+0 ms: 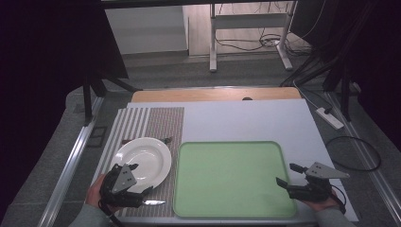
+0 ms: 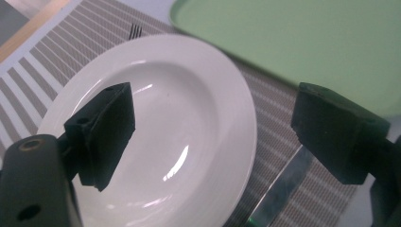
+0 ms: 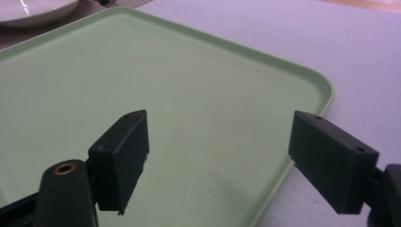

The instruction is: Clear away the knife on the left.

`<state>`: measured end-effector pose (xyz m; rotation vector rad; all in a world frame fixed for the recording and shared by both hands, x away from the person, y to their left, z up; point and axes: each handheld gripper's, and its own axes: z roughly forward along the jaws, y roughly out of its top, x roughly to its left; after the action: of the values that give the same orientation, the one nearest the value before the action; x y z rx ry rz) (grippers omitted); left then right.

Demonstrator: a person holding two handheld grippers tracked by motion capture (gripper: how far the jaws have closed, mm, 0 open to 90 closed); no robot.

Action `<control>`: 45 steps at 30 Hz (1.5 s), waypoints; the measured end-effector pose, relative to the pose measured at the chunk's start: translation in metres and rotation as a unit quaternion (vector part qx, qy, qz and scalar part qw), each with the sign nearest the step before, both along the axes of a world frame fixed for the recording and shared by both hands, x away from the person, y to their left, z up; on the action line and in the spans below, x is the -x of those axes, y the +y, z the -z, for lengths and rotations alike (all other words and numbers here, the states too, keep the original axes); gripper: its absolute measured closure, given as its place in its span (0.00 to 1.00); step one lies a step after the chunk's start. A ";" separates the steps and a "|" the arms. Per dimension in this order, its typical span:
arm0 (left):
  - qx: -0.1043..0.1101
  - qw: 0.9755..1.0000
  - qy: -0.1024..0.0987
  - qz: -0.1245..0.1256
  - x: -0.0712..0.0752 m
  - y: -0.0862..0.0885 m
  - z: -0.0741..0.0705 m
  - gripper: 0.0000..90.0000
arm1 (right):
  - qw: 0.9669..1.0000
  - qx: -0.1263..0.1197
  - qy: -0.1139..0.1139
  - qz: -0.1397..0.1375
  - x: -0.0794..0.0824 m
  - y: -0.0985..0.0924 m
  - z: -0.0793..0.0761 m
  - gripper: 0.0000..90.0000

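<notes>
A white plate rests on a striped placemat. Beside it to the right lies a flat green tray with nothing on it. My left gripper is open at the plate's near right rim, one jaw over the plate and the other over a knife on the mat. My right gripper is open over the tray's near right edge, empty. Behind the plate, a dark fork peeks out.
A pale sheet covers the table, with bare room behind and right of the tray. A wooden strip runs along the far edge. A power strip and cables lie on the floor at the right.
</notes>
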<state>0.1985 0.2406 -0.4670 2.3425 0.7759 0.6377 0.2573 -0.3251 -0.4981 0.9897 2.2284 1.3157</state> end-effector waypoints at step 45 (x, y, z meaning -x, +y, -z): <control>-0.216 0.951 0.206 0.084 -0.011 0.064 0.023 0.29 | 1.000 0.007 0.003 0.010 -0.002 -0.001 0.002 0.24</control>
<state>0.2095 0.3049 -0.4899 2.9652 0.6455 0.2579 0.2595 -0.3257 -0.4996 1.0111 2.2230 1.2881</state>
